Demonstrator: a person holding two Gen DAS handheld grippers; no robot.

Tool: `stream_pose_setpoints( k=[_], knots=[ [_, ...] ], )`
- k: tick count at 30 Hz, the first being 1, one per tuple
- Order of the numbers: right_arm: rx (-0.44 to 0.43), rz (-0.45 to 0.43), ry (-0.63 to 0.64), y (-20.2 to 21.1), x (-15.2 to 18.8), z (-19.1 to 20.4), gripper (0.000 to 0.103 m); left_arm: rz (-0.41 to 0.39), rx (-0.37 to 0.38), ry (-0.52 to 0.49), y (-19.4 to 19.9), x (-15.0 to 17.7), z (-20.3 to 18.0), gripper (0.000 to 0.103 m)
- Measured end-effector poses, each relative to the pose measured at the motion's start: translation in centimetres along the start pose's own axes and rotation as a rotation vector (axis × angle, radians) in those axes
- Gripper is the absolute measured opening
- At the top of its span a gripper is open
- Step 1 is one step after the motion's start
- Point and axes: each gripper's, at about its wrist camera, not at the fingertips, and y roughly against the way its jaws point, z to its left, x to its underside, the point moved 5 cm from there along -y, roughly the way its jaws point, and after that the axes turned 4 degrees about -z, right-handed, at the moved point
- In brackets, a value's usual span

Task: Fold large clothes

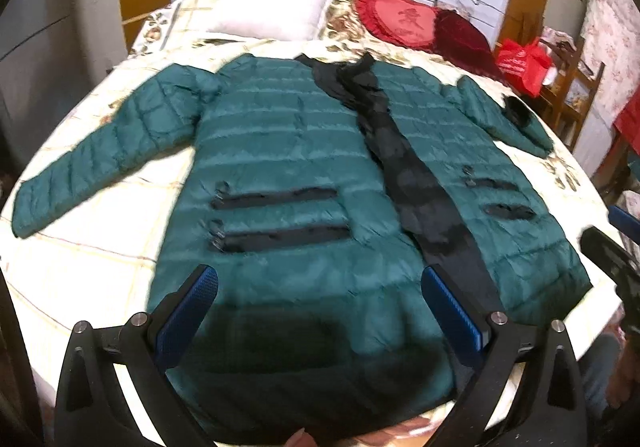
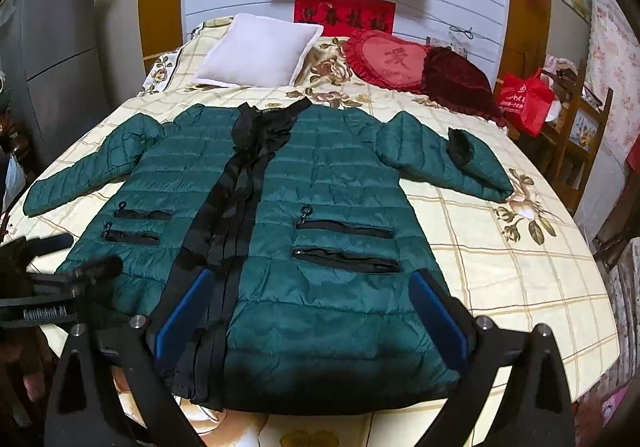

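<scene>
A dark green quilted jacket [image 1: 280,151] [image 2: 332,183] lies flat and front-up on the bed, sleeves spread to both sides, with a black strip [image 2: 236,207] running down its front. My left gripper [image 1: 320,287] hovers open over the hem left of that strip, nothing between its blue pads [image 1: 196,303]. My right gripper [image 2: 312,295] stands open over the hem's right half, straddling the strip's lower end. Each gripper shows at the edge of the other's view: the left gripper [image 2: 60,279] and the right gripper [image 1: 616,259].
The bed's checked floral cover [image 2: 500,267] shows around the jacket. A white pillow [image 2: 256,51] and red heart cushion [image 2: 388,59] sit at the head. A red bag [image 2: 524,103] on wooden furniture [image 2: 580,127] stands right, a grey fridge [image 2: 52,39] left.
</scene>
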Motion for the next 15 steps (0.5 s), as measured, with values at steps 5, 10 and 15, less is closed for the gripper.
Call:
stream_pose_setpoints(
  k=[5, 10, 15],
  knots=[
    [0.001, -0.013, -0.003, 0.1, -0.4, -0.4, 0.1, -0.002, -0.056, 0.014, -0.3, -1.1, 2.3, 0.076],
    [0.003, -0.016, -0.002, 0.0, -0.6, -1.0, 0.1, 0.028, -0.035, 0.07, -1.2, -1.4, 4.4, 0.076],
    [0.017, -0.023, 0.022, -0.8, -2.1, -2.1, 0.1, 0.016, -0.037, 0.07, -1.3, -1.6, 4.7, 0.076]
  ],
)
